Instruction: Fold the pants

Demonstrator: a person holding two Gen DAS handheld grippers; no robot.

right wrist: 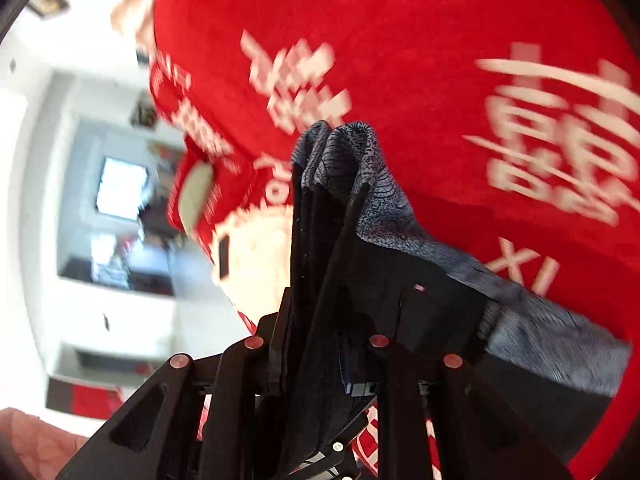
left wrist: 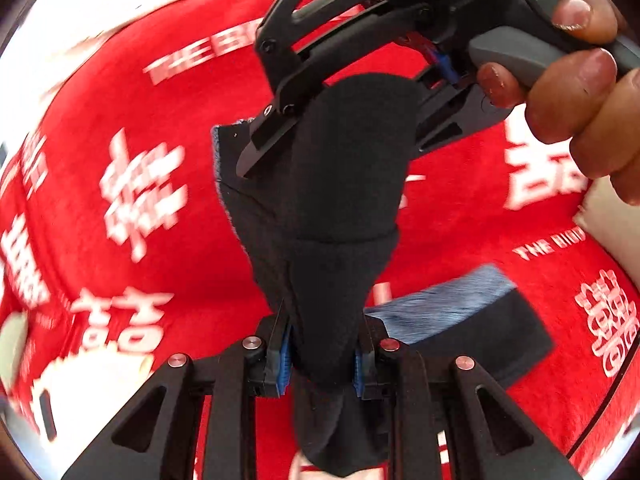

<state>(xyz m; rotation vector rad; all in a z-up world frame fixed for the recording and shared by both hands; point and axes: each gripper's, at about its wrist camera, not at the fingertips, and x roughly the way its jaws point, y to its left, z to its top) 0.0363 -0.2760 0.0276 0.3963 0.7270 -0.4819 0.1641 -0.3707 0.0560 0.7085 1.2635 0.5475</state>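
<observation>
Both my grippers, left (left wrist: 324, 356) and right (right wrist: 320, 364), pinch the pants (left wrist: 344, 184) mid-frame above the red blanket (left wrist: 120, 100); a loose bunched hold could slip and spoil the fold.

Black pants (left wrist: 344, 184) with grey-blue lining hang bunched above the red cloth (left wrist: 160, 112).

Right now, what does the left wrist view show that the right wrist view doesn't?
Only the left wrist view shows the other claw, the right claw, nipping the upper edge of the pants, with the person's hand on its handle.

Only the right wrist view shows the room beyond the bed, including a window, and the pants' grey-blue lining bunched at the right claw's tips.

Both show the dark pants pinched in a shut claw, the left claw included, above the red blanket.
</observation>
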